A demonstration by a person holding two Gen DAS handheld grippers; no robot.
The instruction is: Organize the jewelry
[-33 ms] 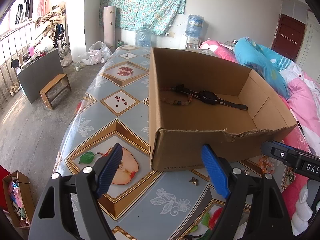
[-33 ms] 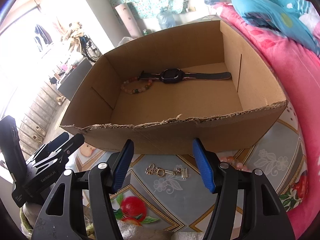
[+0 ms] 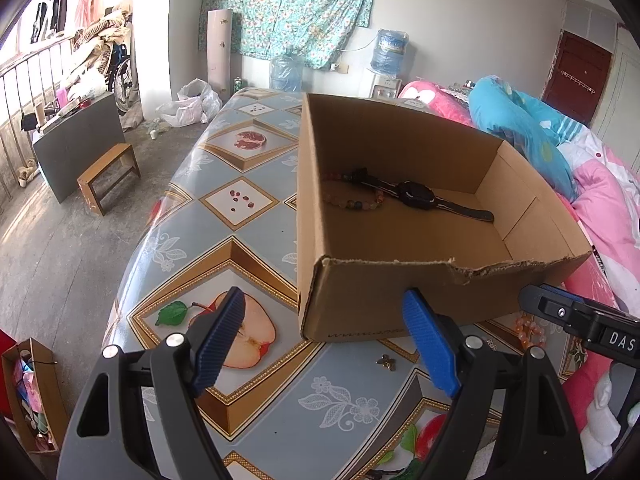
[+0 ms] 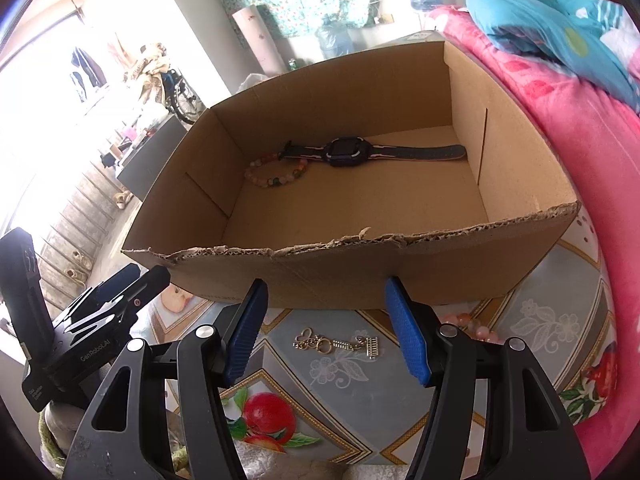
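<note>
Our table point(image 3: 256, 240) has a fruit cloth, and on it sits a box point(image 4: 360, 276) with a watch point(image 4: 348, 152) and a bead bracelet point(image 4: 276, 172) inside. We hold our left gripper point(image 3: 324, 340) wide open with nothing in it. Our right gripper point(image 4: 324, 326) is open and empty too, just above a gold chain point(image 4: 336, 346) lying in front of the box.

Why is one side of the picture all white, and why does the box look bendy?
In the right wrist view, sunlight from the window side washes the left edge out to white, so detail there is lost. In both views the fisheye lens bows straight lines, so the cardboard box and table curve. The watch inside stays sharp.
</note>
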